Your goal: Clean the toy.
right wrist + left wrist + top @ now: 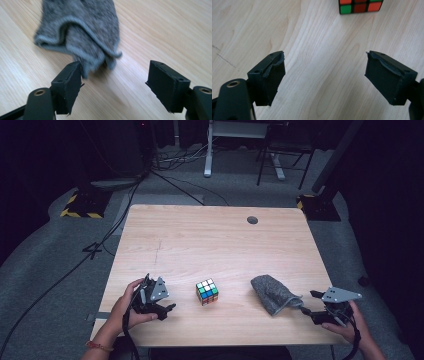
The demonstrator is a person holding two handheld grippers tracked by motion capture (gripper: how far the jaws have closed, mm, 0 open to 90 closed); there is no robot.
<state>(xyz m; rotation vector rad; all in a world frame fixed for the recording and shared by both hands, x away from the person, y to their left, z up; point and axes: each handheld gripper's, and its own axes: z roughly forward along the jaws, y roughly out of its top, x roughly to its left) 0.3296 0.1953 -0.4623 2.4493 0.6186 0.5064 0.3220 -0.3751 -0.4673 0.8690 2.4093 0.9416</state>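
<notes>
Two grippers rest low over the tabletop [210, 240], both with fingers spread and gripping nothing. Ahead of the left gripper [324, 75] stands a colour-tiled puzzle cube [207, 291], apart from its fingers, near the front middle of the tabletop. Right of the cube lies a folded grey cloth [80, 32], its hem just at the right gripper [113, 77], one corner beside a finger. No brand, label or writing is readable

Work surface: light wood table [210, 240], two items on it.
In front of me a scrambled puzzle cube [207, 291] sits near the front edge; a crumpled grey cloth [271, 293] lies well apart, to its right.
</notes>
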